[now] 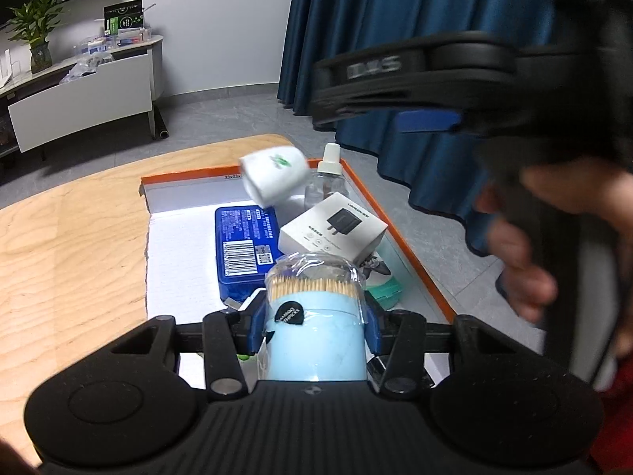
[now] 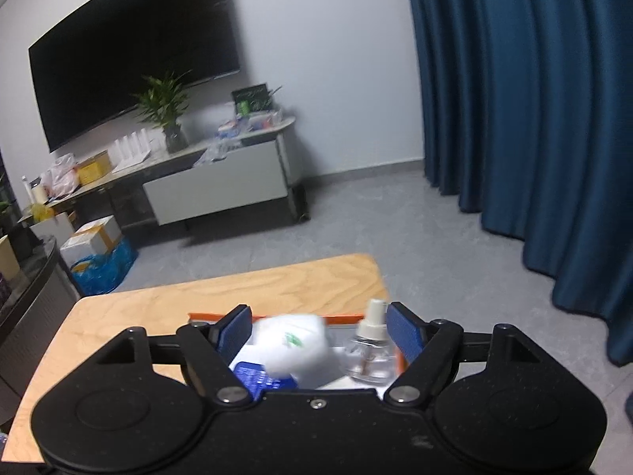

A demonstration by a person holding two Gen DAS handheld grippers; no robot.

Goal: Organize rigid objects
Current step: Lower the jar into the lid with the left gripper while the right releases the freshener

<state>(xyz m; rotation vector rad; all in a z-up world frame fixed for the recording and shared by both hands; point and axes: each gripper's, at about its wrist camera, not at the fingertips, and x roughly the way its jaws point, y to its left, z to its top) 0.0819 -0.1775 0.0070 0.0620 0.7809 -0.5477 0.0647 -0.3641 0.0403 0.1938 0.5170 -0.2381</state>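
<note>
My left gripper (image 1: 314, 308) is shut on a light blue toothpick jar (image 1: 316, 340) with a clear lid, held over the near end of an orange-rimmed cardboard box (image 1: 399, 233). Inside lie a blue tin (image 1: 243, 253), a white charger box (image 1: 334, 227), a clear bottle (image 1: 328, 174) with a white cap and a green item (image 1: 385, 289). A white cup (image 1: 273, 176) with a green logo is blurred and tilted at the box's far end. The right gripper (image 2: 318, 318) is open above that cup (image 2: 294, 342) and the bottle (image 2: 370, 348), touching neither. A hand holds the right gripper (image 1: 322, 95) high.
The box sits on a wooden table (image 1: 79, 237) whose far edge lies just behind the box. A blue curtain (image 2: 514, 118) hangs to the right over grey floor. A cluttered TV cabinet (image 2: 213, 194) with a plant (image 2: 164, 103) stands by the far wall.
</note>
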